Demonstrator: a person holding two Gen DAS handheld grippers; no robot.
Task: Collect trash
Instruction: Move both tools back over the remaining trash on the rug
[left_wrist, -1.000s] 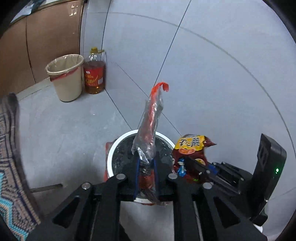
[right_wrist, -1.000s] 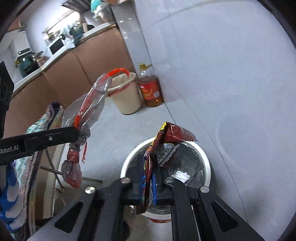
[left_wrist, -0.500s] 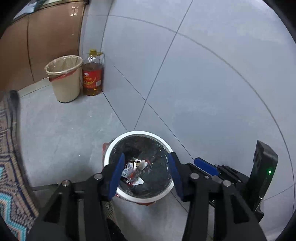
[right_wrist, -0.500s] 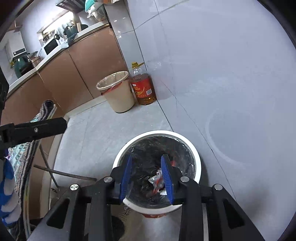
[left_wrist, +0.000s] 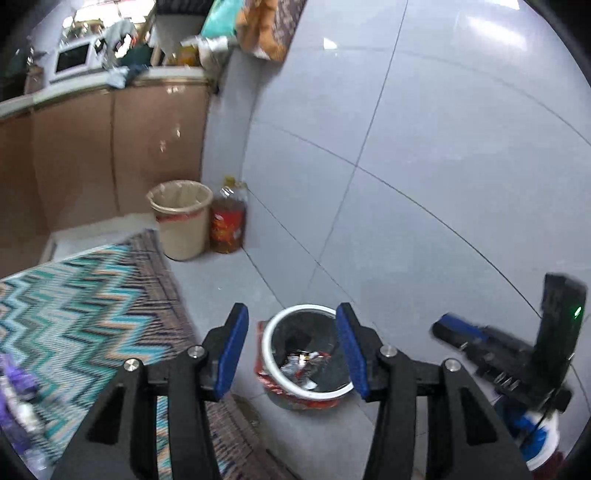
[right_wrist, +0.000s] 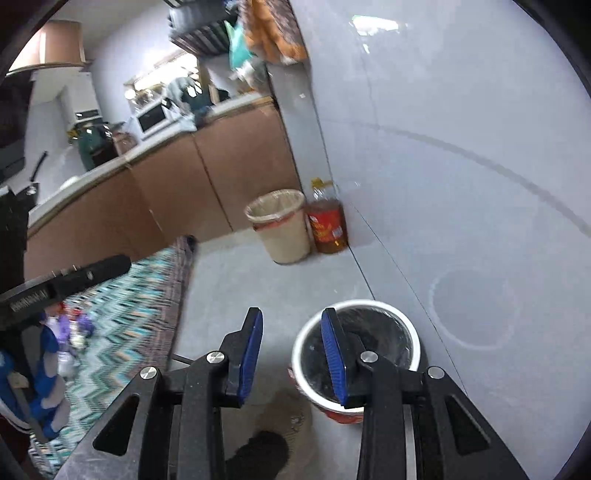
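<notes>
A white-rimmed bin with a black liner (left_wrist: 274, 334) stands on the grey floor by the wall; it also shows in the right wrist view (right_wrist: 369, 304). Crumpled wrappers (left_wrist: 303, 363) lie inside it. My left gripper (left_wrist: 291, 349) is open and empty, high above the bin. My right gripper (right_wrist: 292, 352) is open and empty, above and left of the bin. The right gripper's body (left_wrist: 517, 365) shows at the right of the left wrist view. Small items (right_wrist: 72, 325) lie blurred on the patterned cloth.
A beige bin with a liner (left_wrist: 181, 218) and an oil bottle (left_wrist: 228, 218) stand in the corner by brown cabinets (right_wrist: 207, 184). A zigzag-patterned cloth (left_wrist: 74, 295) covers the surface at left. A tiled wall (left_wrist: 424, 147) is at right.
Both grippers let their wrappers fall into the black-lined bin, opened, then rose and drew back to the left; the patterned cloth has come into view.
</notes>
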